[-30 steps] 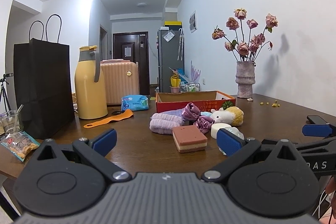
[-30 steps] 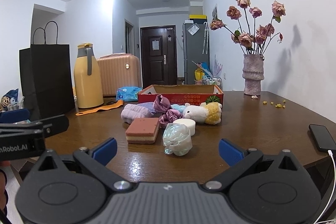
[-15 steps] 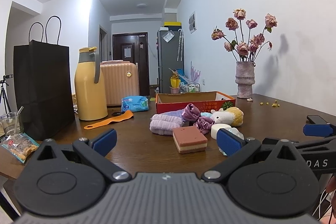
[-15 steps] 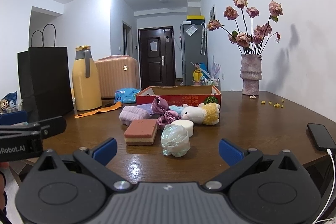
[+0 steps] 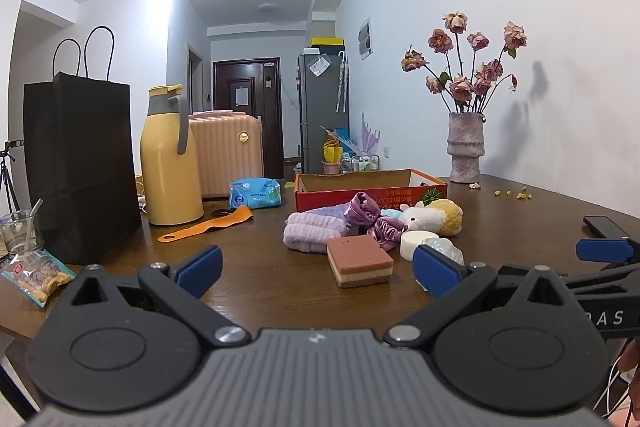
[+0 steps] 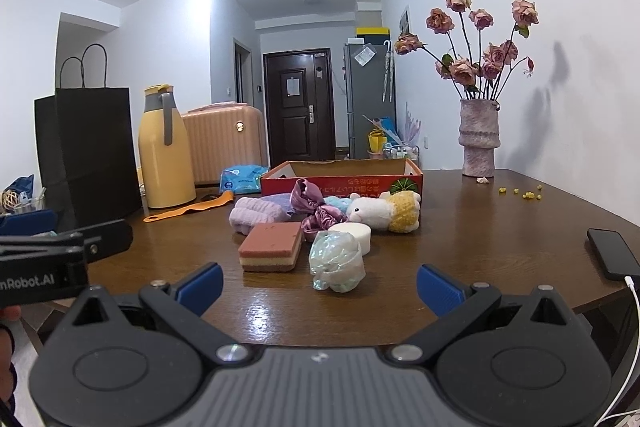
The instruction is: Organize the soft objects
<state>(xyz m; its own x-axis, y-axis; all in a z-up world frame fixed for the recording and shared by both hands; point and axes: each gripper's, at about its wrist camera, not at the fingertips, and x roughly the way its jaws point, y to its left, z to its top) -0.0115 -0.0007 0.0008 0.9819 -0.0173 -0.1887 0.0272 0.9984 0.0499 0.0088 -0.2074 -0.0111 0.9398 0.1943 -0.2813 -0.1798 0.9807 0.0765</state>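
Two grippers, left gripper (image 5: 316, 267) and right gripper (image 6: 318, 283), are being held with jaws apart and empty, while the layered sponge (image 6: 272, 247) is lying ahead, nearer the right, its long axis crosswise, before the red box (image 6: 340, 177).

Ahead of the claw: brown, cream and yellow layered sponge (image 6: 271, 247); lilac ribbed towel (image 6: 256, 213); mauve satin scrunchie (image 6: 312, 205); white-and-yellow plush toy (image 6: 384, 213); white round puff (image 6: 352, 233); pale green translucent bundle (image 6: 335, 261). Beyond these: red box (image 6: 340, 179), tan inside. Far left: black bag (image 6: 86, 147), yellow flask (image 6: 164, 155), grey handle.
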